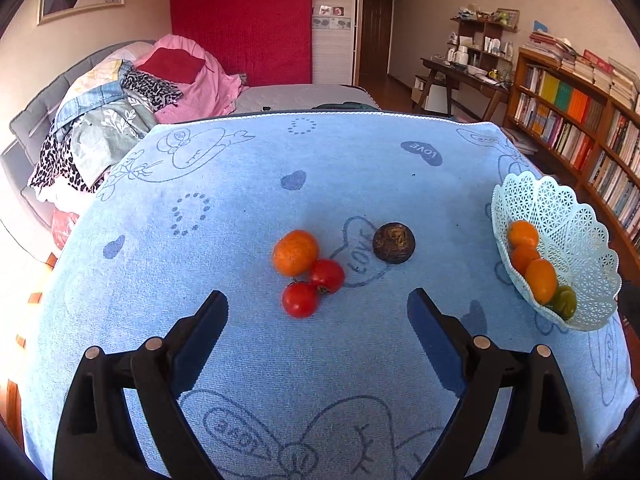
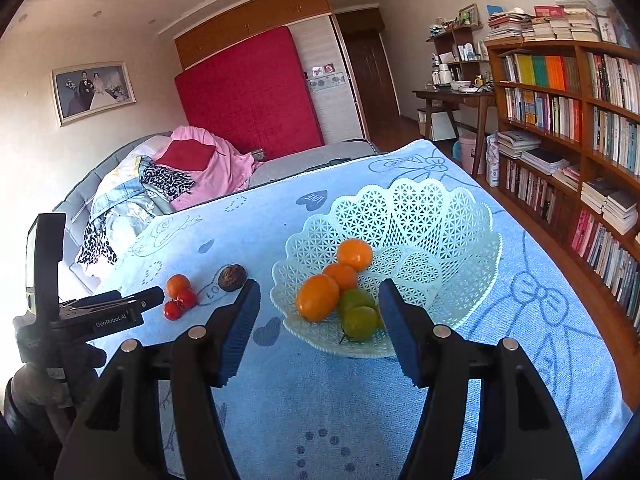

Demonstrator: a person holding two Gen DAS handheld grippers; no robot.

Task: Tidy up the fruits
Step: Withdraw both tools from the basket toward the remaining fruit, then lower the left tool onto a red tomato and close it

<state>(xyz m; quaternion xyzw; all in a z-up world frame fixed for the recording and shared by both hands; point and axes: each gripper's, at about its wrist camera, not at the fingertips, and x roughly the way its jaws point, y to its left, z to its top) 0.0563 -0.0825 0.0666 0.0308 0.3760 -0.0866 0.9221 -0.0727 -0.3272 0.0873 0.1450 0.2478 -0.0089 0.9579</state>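
Left gripper (image 1: 318, 312) wide open, empty, hovering just short of the loose cluster: orange (image 1: 295, 252) touching two tomatoes (image 1: 326, 276), near tomato (image 1: 300, 299) dead ahead between the jaws. Dark round fruit (image 1: 394, 242) just right of the cluster. Basket (image 1: 576, 216) well right of it, holding oranges and green fruit. Right gripper (image 2: 319, 308) open, empty, at the basket's near rim. Left is nearer, likely picks next.

Bedroom behind my table
I see a bookshelf (image 2: 560, 120), red mattress (image 2: 248, 92), clothes pile (image 1: 120, 112), framed photo (image 2: 94, 90).
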